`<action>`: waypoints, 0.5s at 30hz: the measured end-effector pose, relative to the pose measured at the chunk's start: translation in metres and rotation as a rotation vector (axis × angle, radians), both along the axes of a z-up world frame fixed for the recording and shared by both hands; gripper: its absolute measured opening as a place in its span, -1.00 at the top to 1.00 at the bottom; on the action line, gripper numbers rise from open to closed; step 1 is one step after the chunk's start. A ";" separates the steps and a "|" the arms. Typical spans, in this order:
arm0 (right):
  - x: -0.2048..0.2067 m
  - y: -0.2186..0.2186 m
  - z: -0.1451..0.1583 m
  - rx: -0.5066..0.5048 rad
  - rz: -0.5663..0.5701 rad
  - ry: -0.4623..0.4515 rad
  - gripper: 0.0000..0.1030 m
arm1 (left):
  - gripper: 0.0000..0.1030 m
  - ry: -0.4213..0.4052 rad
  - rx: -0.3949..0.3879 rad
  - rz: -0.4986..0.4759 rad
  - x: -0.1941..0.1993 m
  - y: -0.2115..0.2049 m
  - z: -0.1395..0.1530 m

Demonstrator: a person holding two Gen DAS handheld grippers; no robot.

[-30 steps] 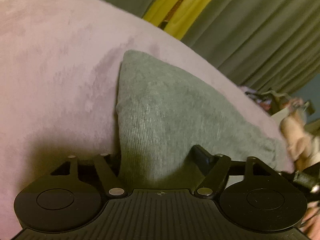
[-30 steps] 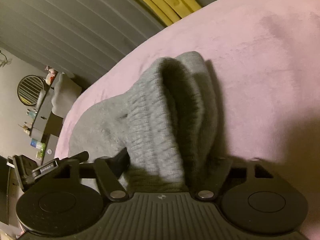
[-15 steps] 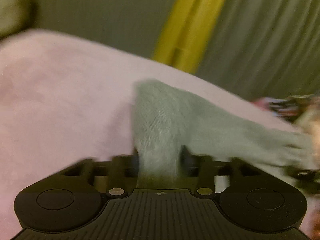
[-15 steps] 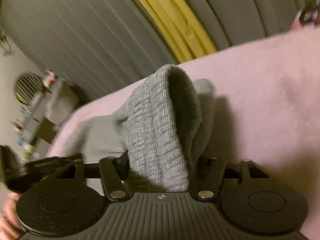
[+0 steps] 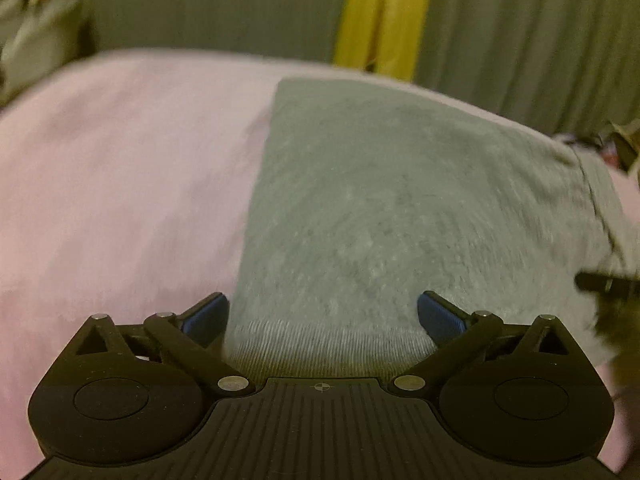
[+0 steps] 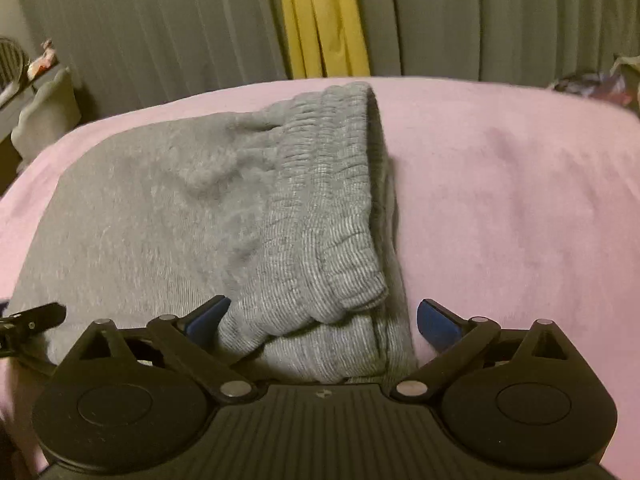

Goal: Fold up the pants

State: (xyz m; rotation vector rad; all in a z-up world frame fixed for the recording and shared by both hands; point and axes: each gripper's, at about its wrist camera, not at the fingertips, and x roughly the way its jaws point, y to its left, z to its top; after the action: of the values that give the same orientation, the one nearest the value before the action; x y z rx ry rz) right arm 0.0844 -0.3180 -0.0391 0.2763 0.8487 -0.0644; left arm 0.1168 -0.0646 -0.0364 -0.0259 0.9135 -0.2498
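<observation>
The grey pants (image 5: 400,208) lie folded on a pink bed cover (image 5: 120,200). In the left wrist view my left gripper (image 5: 322,312) hangs over their ribbed near edge. Its jaws are opening, spread wide, blue pads clear of the cloth lying between them. In the right wrist view the gathered waistband (image 6: 320,208) is folded over the pants (image 6: 160,220). My right gripper (image 6: 324,316) is at the waistband's near end, its jaws opening wide, the cloth loose between them. A tip of the other gripper (image 6: 32,320) shows at the left.
Grey curtains (image 6: 160,20) with a yellow strip (image 6: 320,20) hang behind the bed. A shelf with small items (image 6: 36,68) stands at the far left. Colourful clutter (image 6: 592,84) lies at the bed's far right. Pink cover stretches on both sides of the pants.
Both grippers held bunched, lifted cloth before. Their jaws have spread, the pants have dropped flat onto the cover, and both views have rolled to level.
</observation>
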 end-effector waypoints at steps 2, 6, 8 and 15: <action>-0.001 0.006 0.005 -0.059 0.008 0.008 -0.92 | -1.00 -0.007 0.007 0.014 -0.006 0.003 -0.001; -0.005 0.033 0.014 -0.249 0.057 -0.016 -0.92 | -1.00 -0.066 0.067 0.016 -0.021 -0.003 -0.001; -0.007 0.031 0.014 -0.253 0.048 -0.020 -0.92 | -1.00 -0.074 0.073 0.019 -0.021 -0.003 0.000; -0.012 0.035 0.016 -0.225 0.017 0.000 -0.92 | -1.00 -0.057 0.057 0.043 -0.025 0.005 -0.002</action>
State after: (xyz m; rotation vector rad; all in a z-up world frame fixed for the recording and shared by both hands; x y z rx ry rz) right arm 0.0722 -0.2834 -0.0234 0.0574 0.8354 -0.1430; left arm 0.0914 -0.0595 -0.0385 0.0138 0.8624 -0.1838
